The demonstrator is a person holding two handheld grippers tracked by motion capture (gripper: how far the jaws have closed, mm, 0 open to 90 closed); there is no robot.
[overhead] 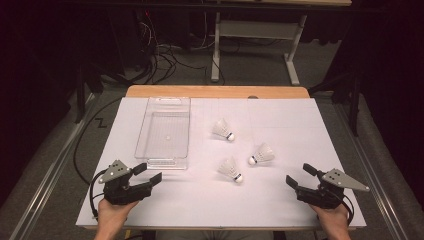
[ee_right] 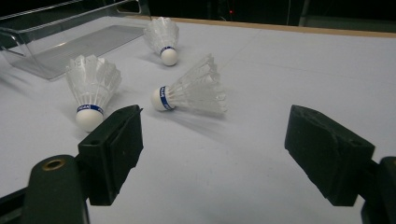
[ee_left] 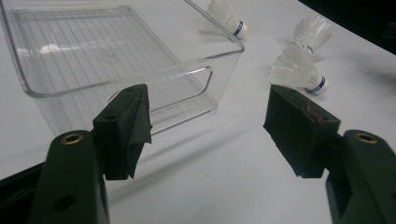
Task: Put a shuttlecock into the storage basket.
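Both grippers, left gripper (overhead: 151,173) and right gripper (overhead: 298,176), rest with fingers wide, empty; three shuttlecocks (overhead: 231,169) lie beside the clear bin (overhead: 163,131), probably awaiting loading.

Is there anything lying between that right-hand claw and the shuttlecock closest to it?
Nothing visible does. The right gripper rests open near the table's front edge, and the white table between it and the nearest shuttlecock is bare. The other two shuttlecocks lie farther back, off that line.
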